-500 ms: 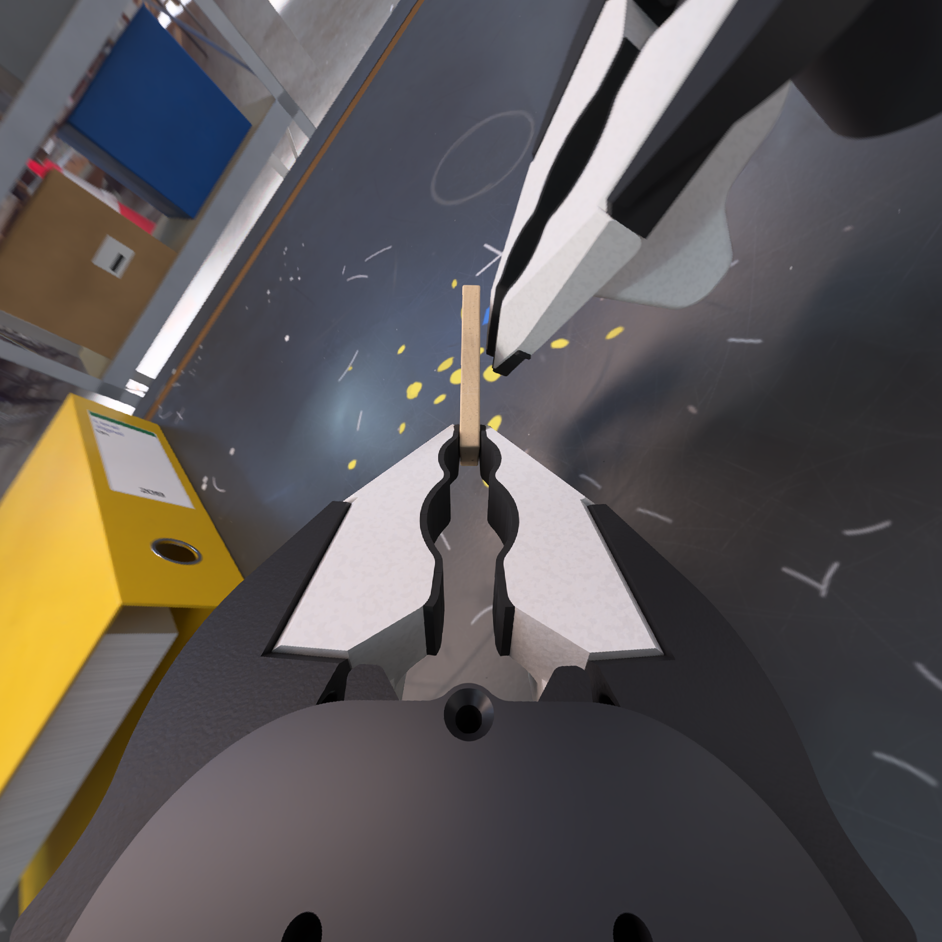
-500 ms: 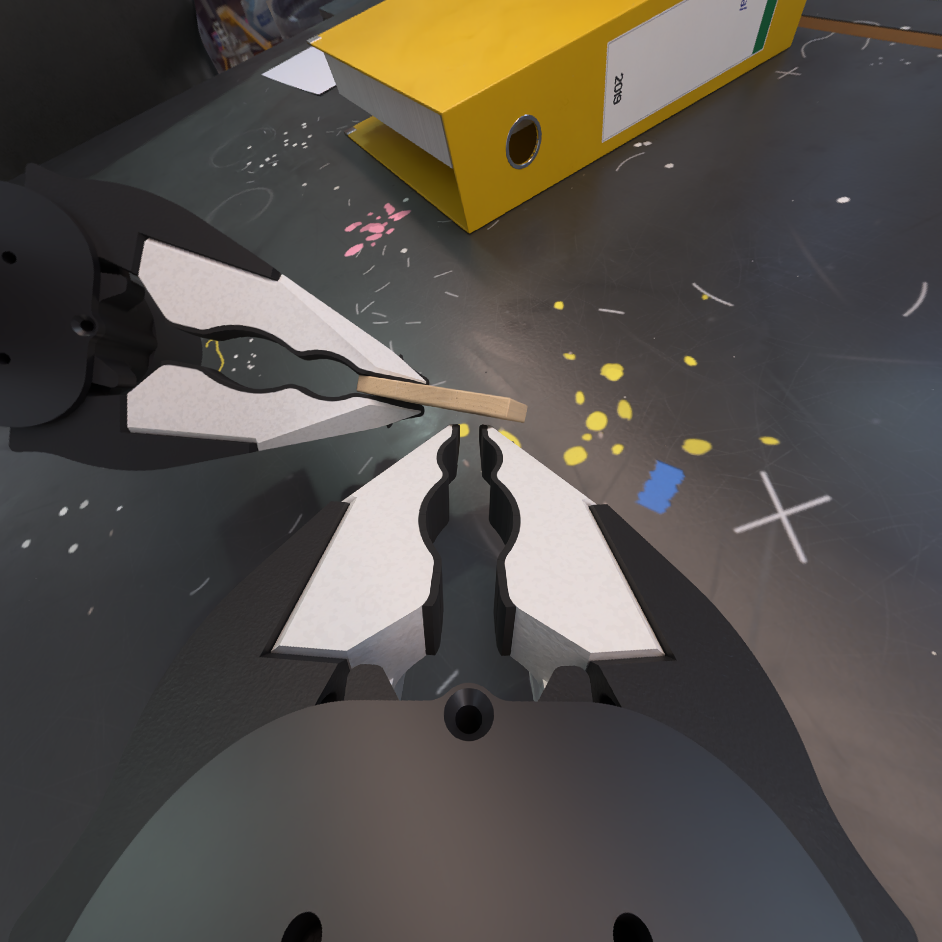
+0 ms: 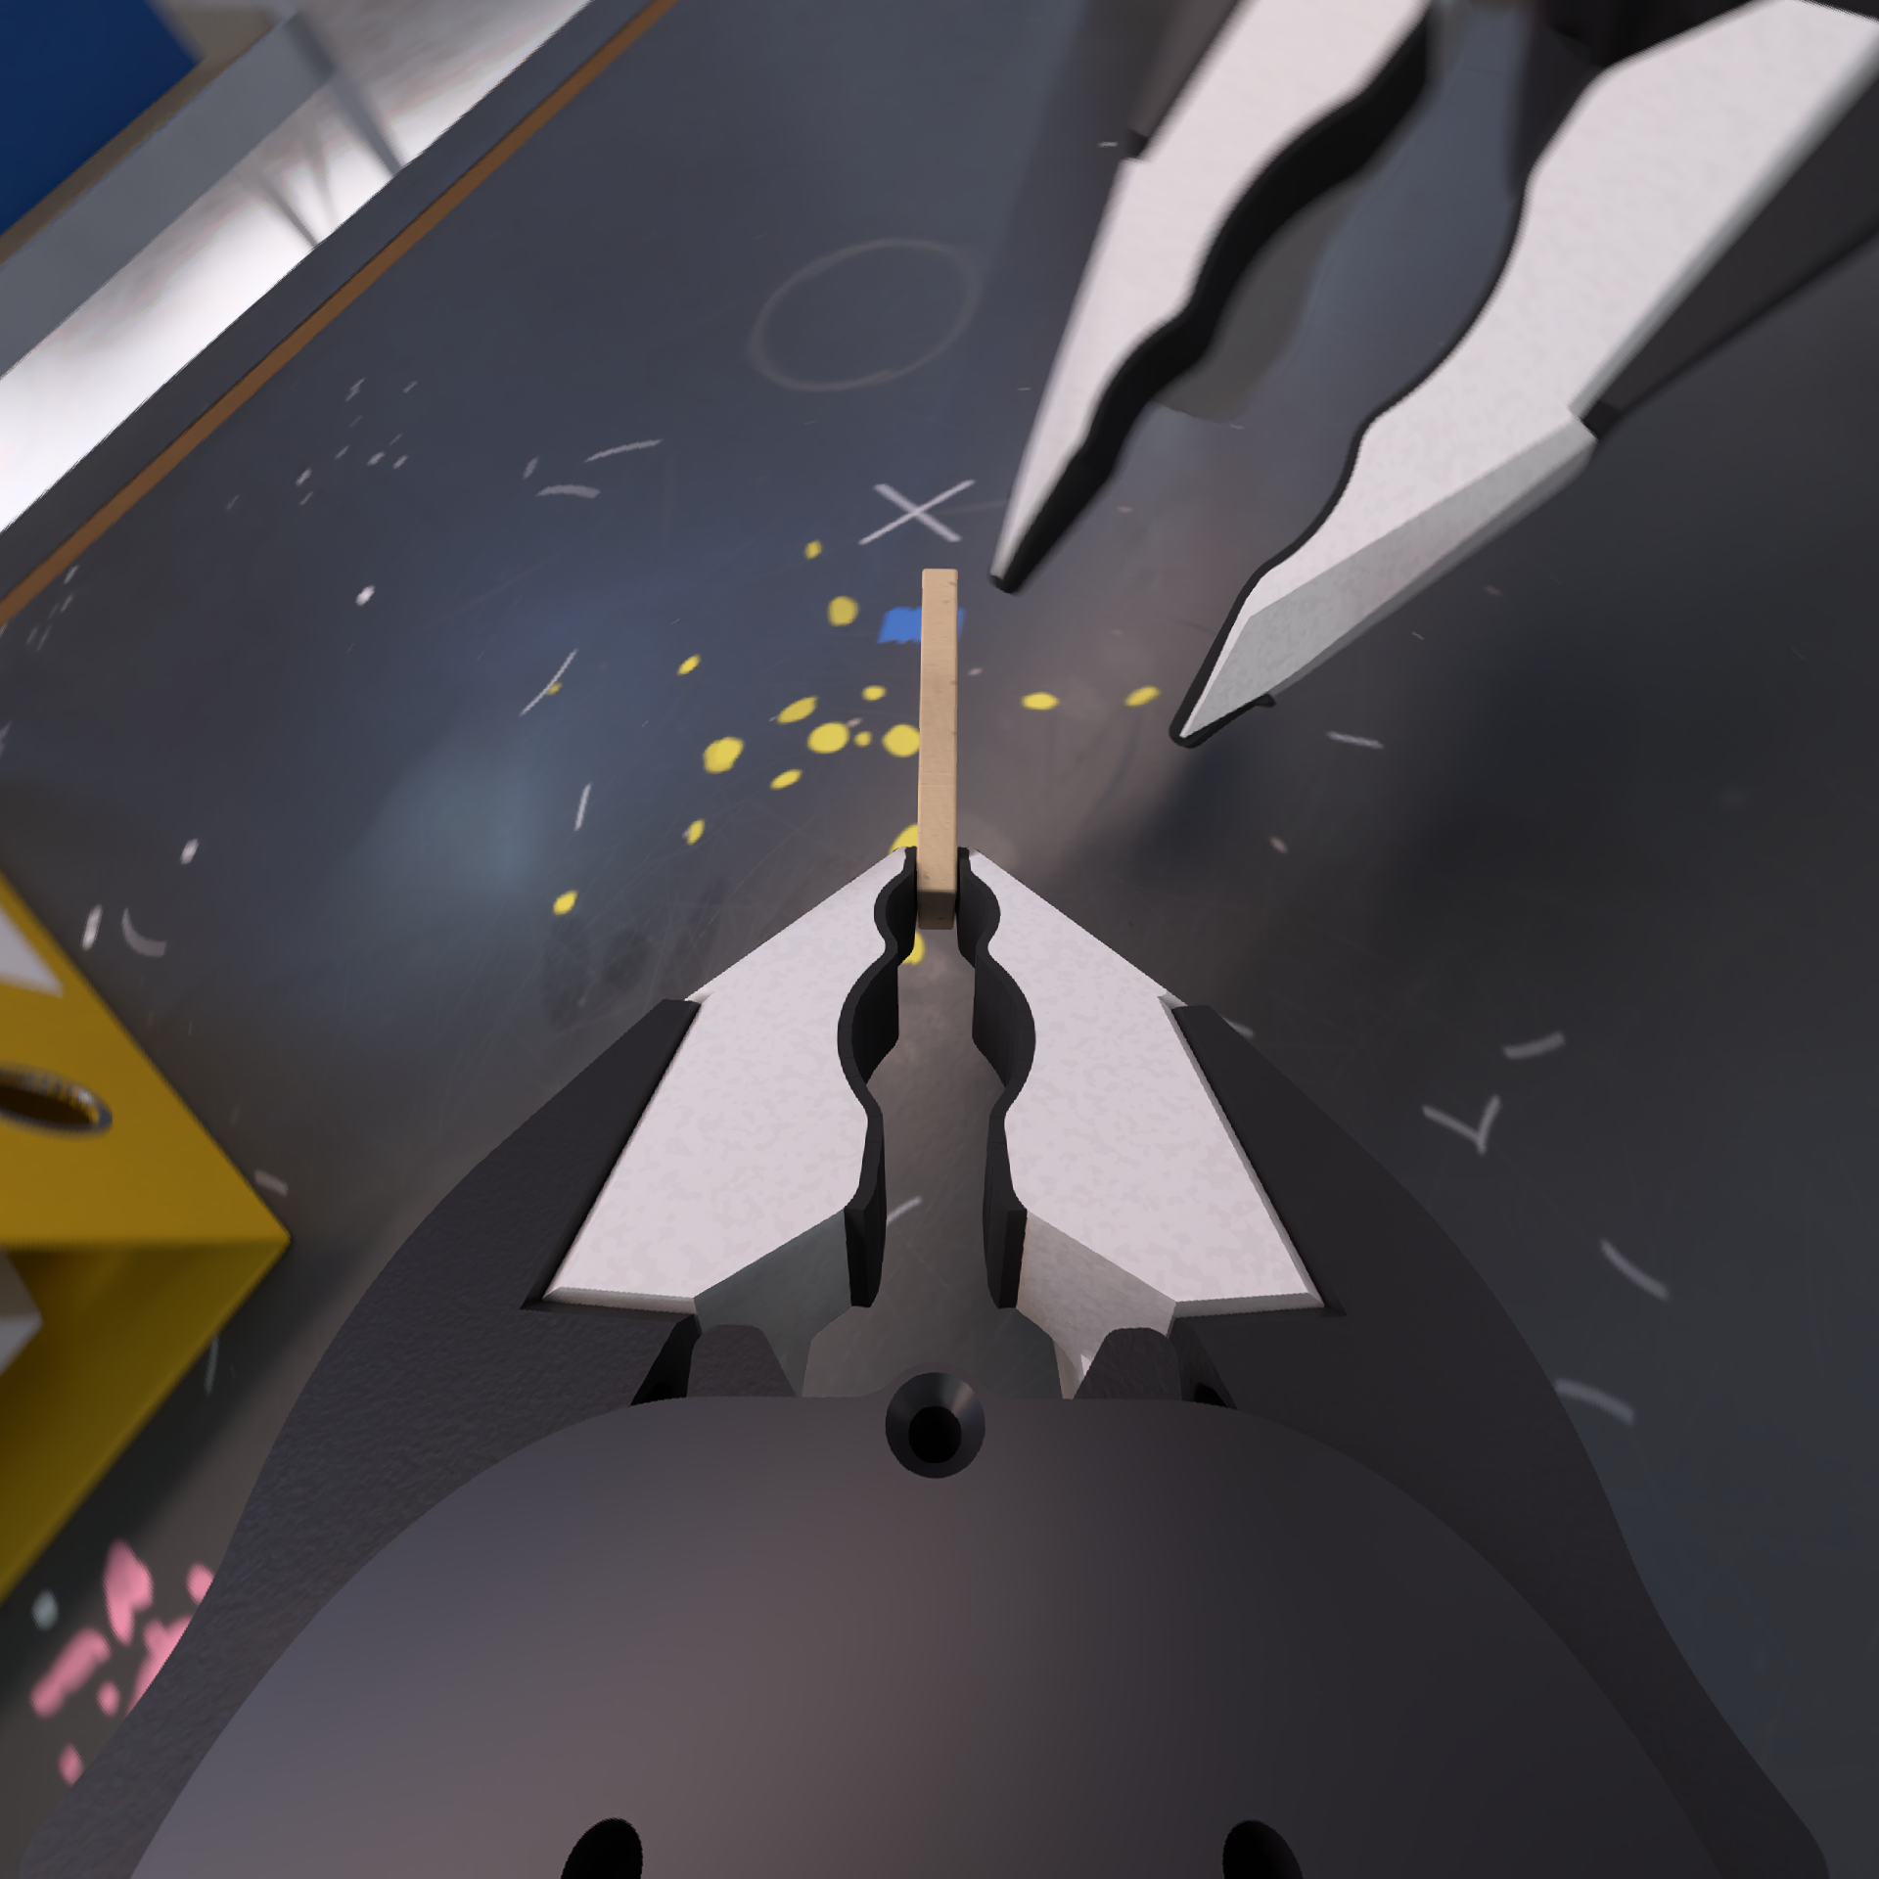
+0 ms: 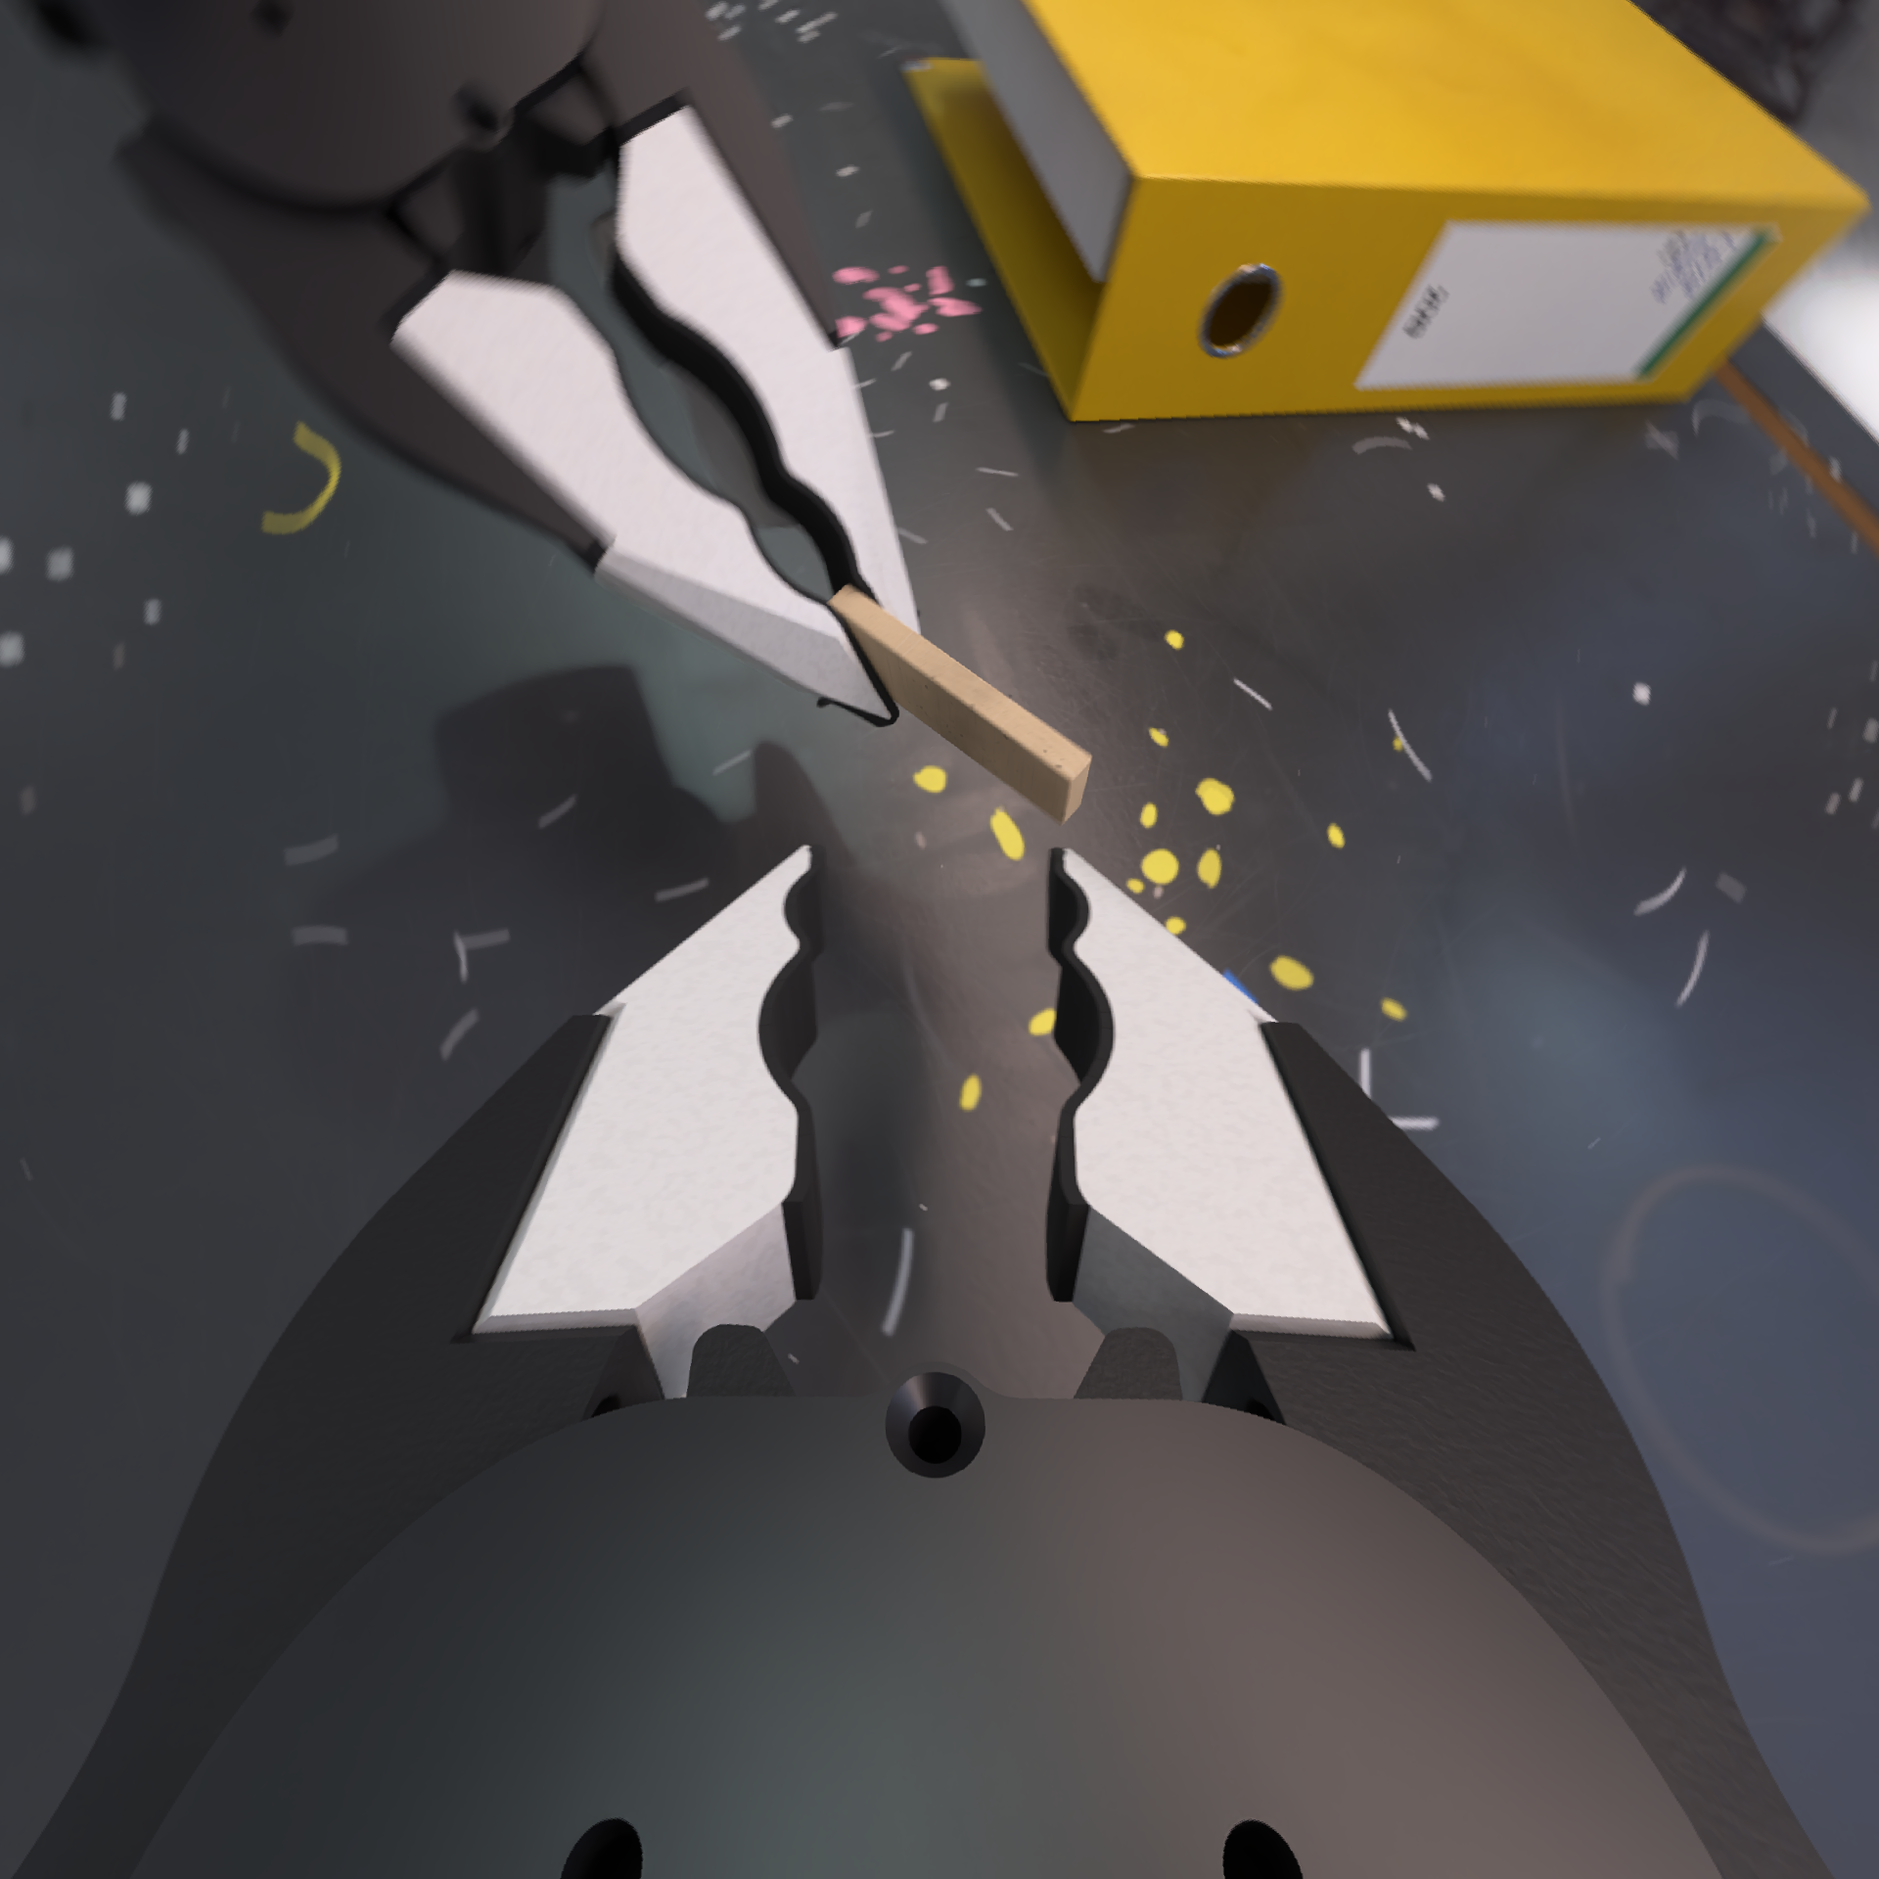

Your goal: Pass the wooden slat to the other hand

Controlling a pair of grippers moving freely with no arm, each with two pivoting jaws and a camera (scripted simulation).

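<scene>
Left hand-held gripper (image 3: 936, 864) pinches the slat (image 3: 937, 732) by one end, aloft over mid-worktop (image 3: 1525, 1017). Right hand-held gripper (image 4: 930, 864) gapes empty just short of the free end. Handover approach: next, straddle that end, then clamp.

Dark scuffed counter (image 4: 1525, 712), paint-flecked, with a yellow binder (image 4: 1423, 203) lying flat, far beyond the right gripper (image 4: 930, 874).

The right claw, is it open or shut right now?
Open. The right claw shows a wide gap between its fingertips, empty, just short of the wooden slat.
</scene>
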